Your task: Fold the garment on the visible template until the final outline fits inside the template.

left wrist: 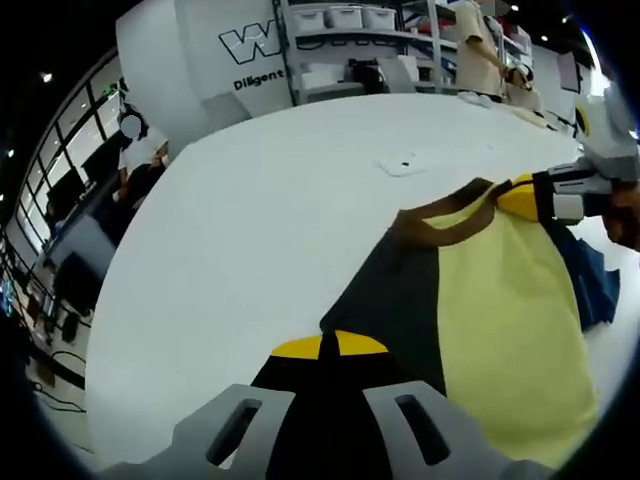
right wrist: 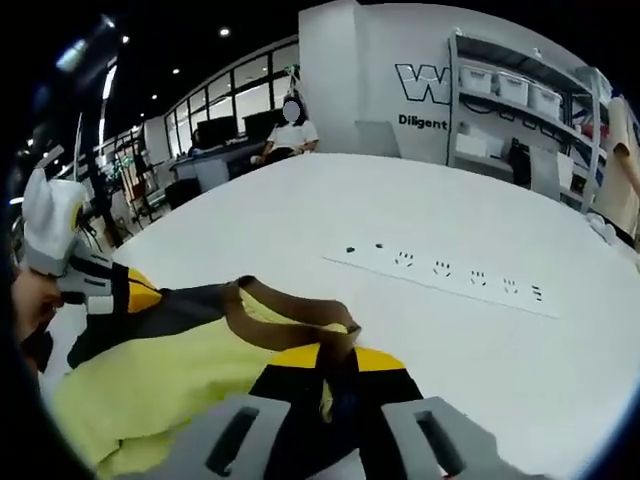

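Garment [left wrist: 480, 310], yellow and dark with brown collar, lies on white table [left wrist: 250, 220], held at two edges. Left gripper [left wrist: 335, 352] clamped on the dark hem; right gripper [right wrist: 335, 362] clamped at the collar. Likely mid-fold: next move probably calls for carrying both edges across together, cloth kept flat. No template outline discernible. Wall lettering [right wrist: 437, 102] reads "W" and "Diligent", cut off.

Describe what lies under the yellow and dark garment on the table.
The garment lies on a white table; a blue piece of fabric shows at its far edge. Whatever lies under it, template included, is covered. Both tongs are shut on it.
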